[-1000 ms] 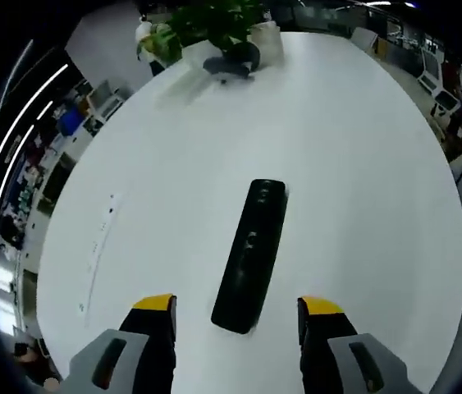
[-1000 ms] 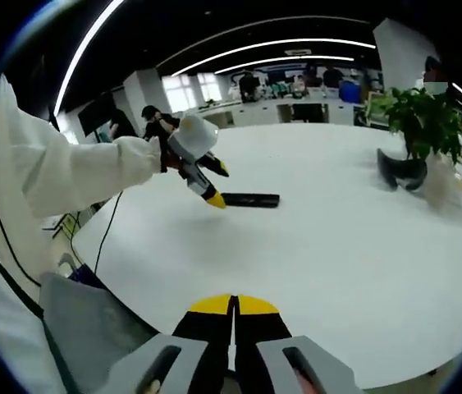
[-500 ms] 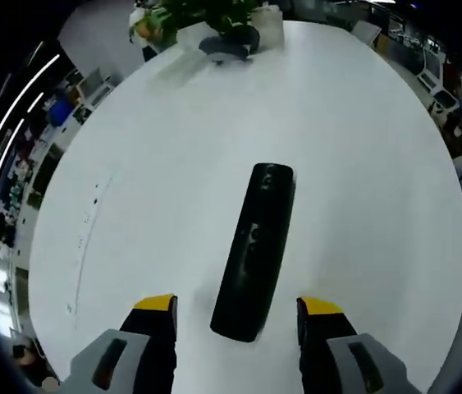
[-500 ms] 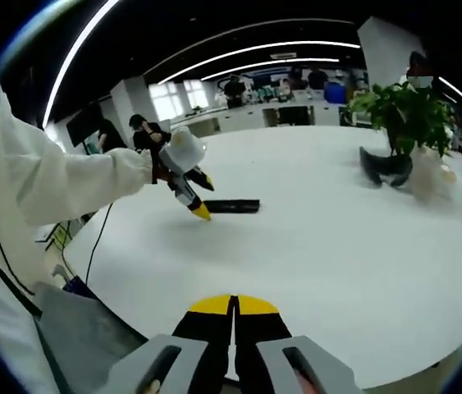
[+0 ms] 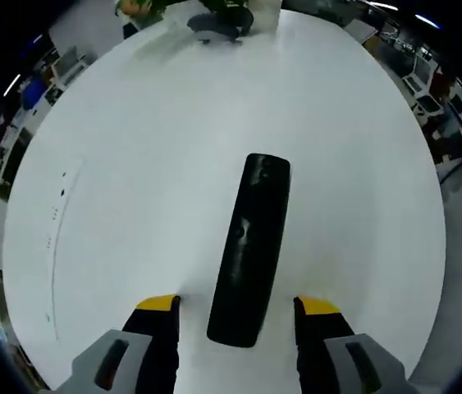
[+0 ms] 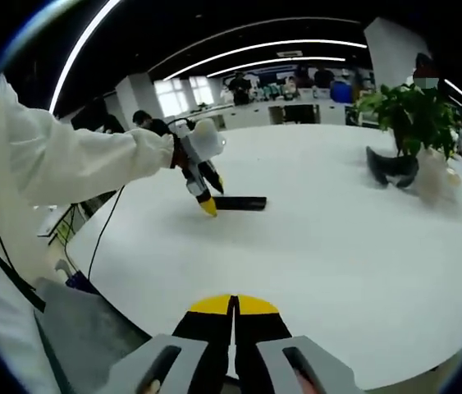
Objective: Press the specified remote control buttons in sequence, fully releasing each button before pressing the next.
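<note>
On the white surface (image 5: 132, 164), the remote (image 5: 249, 246) lies toward twelve o'clock between the left gripper's (image 5: 237, 308) spread jaws, untouched, while the right gripper (image 6: 233, 305), pressed together, waits well apart, so pressing seems not yet begun.

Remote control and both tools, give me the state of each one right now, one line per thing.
Remote control: lying flat on the white table, its near end between the left tool's jaws, not gripped.
Left tool: open, jaws on either side of the remote's near end.
Right tool: shut, holding nothing, back from the remote.
Potted plant: upright at the table's far side.
</note>
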`<state>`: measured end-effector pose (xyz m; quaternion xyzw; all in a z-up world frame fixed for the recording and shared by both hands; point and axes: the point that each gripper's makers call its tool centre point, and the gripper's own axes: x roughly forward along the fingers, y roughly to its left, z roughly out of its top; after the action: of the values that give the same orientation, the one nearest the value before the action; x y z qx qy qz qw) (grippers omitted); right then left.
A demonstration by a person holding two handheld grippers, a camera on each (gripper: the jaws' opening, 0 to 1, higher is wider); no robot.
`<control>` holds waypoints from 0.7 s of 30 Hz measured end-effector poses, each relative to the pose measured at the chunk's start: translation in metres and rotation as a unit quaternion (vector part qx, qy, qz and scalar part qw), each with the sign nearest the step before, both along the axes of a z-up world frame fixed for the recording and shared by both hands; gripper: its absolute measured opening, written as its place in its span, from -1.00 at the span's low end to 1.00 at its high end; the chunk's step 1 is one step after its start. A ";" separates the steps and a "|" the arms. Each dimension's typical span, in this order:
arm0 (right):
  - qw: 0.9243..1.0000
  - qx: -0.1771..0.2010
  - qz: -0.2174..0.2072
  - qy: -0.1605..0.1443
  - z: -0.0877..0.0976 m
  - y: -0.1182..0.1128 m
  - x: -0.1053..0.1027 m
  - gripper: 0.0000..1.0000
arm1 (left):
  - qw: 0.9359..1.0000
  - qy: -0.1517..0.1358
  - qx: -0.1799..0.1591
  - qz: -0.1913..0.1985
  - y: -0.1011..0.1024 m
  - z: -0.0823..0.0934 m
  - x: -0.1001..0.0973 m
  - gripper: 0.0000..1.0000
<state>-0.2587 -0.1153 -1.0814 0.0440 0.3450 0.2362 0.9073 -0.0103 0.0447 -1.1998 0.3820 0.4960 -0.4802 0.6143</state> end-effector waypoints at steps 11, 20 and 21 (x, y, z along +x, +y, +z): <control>1.000 0.004 0.004 -0.008 0.007 0.000 -0.002 -1.00 | 0.998 0.002 0.014 -0.061 0.001 0.002 -0.005 -0.16; 1.000 0.004 0.010 -0.018 0.016 0.002 -0.004 -1.00 | 0.998 -0.009 0.011 -0.059 0.004 0.004 -0.013 -0.55; 1.000 0.005 0.012 -0.019 0.017 0.003 -0.004 -1.00 | 0.998 -0.010 0.009 -0.055 0.004 0.005 -0.014 -0.55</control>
<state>-0.2627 -0.1127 -1.0646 0.0396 0.3268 0.2492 0.9108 -0.0242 0.0487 -1.1950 0.4190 0.4723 -0.5050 0.5885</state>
